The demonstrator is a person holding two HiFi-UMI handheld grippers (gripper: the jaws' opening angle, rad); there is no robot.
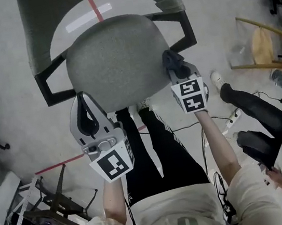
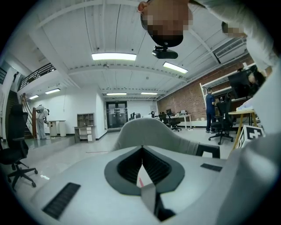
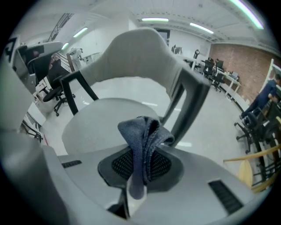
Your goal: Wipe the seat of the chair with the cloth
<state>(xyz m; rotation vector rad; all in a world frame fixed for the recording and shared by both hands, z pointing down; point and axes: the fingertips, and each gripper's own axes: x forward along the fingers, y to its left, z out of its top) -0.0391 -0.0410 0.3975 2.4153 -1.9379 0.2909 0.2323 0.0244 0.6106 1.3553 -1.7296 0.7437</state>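
At the left, the left hand-held gripper is held over the front left edge of the chair's grey seat, pointing towards the backrest. The left gripper view shows its jaws drawn together at the tips with nothing between them. Beyond them only the curved top of the backrest shows, and the seat itself is hidden behind the gripper body.

The round seat sits in the middle, with a black armrest on each side. A red tape line runs across the floor behind it.

At the seat's right edge, close to the right armrest, the right hand-held gripper is clamped on the dark blue-grey cloth. The cloth bunches up out of the closed jaws and flops over above the seat. I cannot tell whether it touches the upholstery.

Further right, another person's dark-trousered leg stretches across the floor, with a wooden chair beyond it.
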